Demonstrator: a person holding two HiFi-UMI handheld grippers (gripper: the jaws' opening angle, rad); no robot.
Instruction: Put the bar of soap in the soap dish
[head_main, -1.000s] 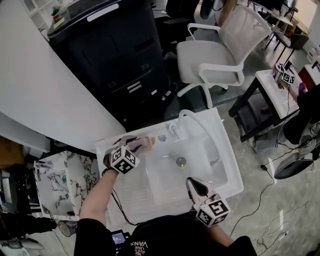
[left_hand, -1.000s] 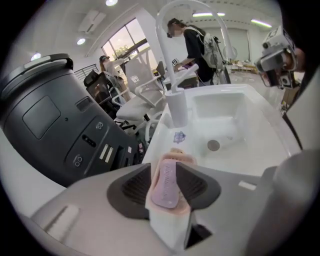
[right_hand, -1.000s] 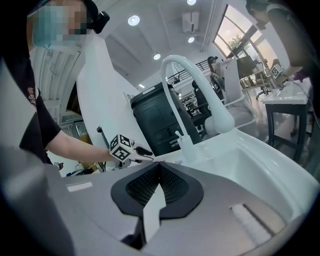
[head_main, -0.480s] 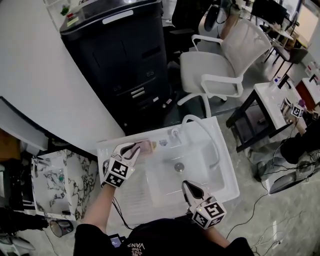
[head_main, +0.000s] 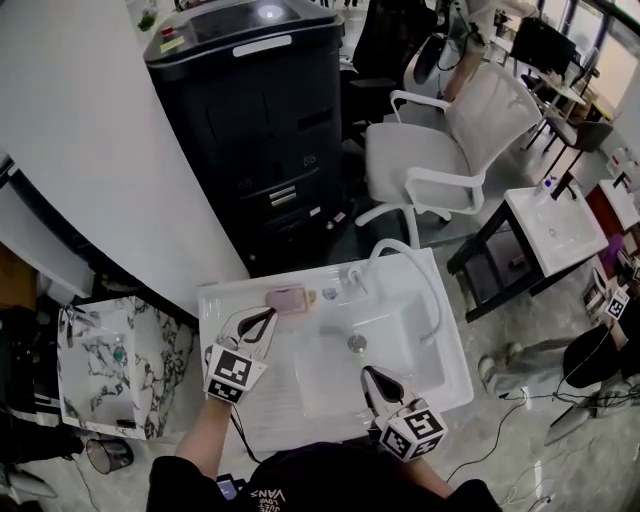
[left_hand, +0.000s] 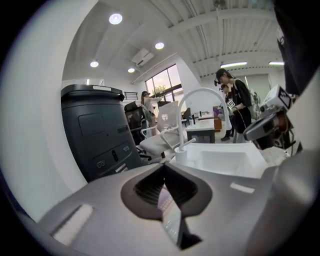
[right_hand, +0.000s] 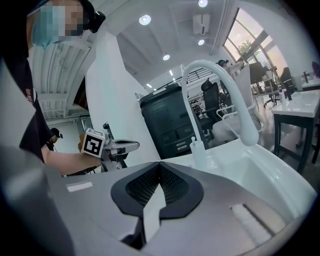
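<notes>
The pink bar of soap (head_main: 287, 298) lies in the soap dish on the back left ledge of the white sink (head_main: 445, 345), next to the tap base (head_main: 352, 277). My left gripper (head_main: 267, 316) hovers just short of the soap, apart from it, jaws shut with nothing between them (left_hand: 162, 169). Over the sink's near rim, my right gripper (head_main: 366, 374) is shut and empty too (right_hand: 159, 166). The right gripper view shows the left gripper (right_hand: 131, 145) raised above the ledge. In neither gripper view can the soap be seen.
An arched white faucet (head_main: 405, 256) spans the basin above the drain (head_main: 357, 343). Behind the sink stand a black cabinet (head_main: 260, 110) and a white mesh chair (head_main: 450, 140). A marble-patterned box (head_main: 105, 360) sits left, another sink table (head_main: 560, 225) right. People (left_hand: 232, 100) stand beyond.
The left gripper has let go of the soap, lifted and drawn back toward me, and its jaws have shut. The soap stays on the ledge. The right gripper has hardly moved.
</notes>
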